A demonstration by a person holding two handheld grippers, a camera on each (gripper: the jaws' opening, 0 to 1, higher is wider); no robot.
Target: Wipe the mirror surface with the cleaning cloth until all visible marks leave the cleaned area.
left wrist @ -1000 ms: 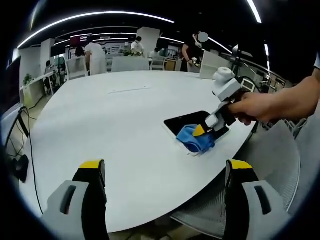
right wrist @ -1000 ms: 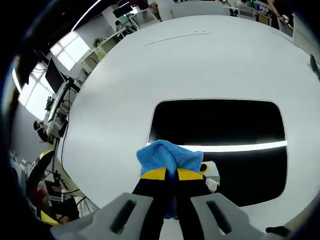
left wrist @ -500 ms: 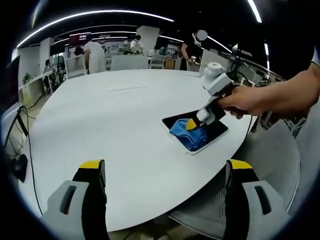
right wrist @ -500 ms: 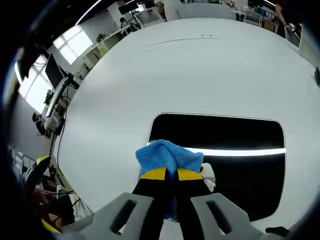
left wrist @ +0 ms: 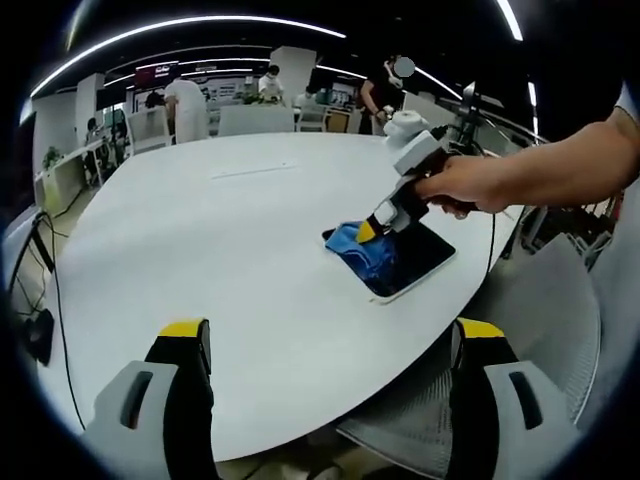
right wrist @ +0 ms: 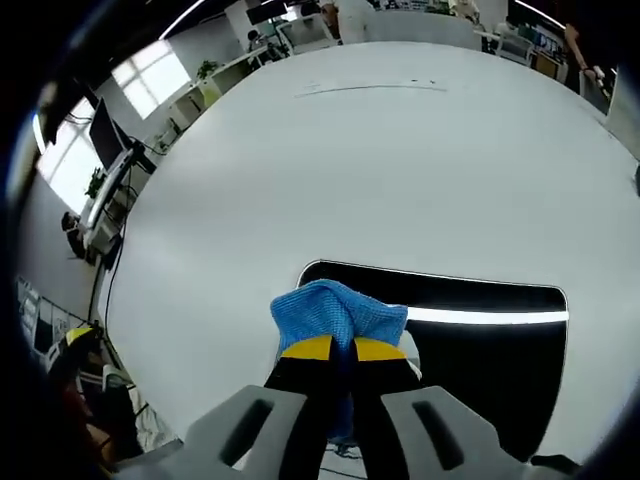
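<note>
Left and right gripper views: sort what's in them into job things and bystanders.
Job:
- mirror, lying flat on the white table
- blue cleaning cloth, pressed on the mirror
- right gripper, shut on the cloth
- left gripper, open, held back off the table edge

Bystanders:
- grey chair
- people beyond the table

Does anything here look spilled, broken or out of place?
Nothing stands out. The mirror lies flat near the edge of the white table, and the right gripper presses the blue cloth on it. No spill or crack shows. The left gripper hangs open, off the table.
</note>
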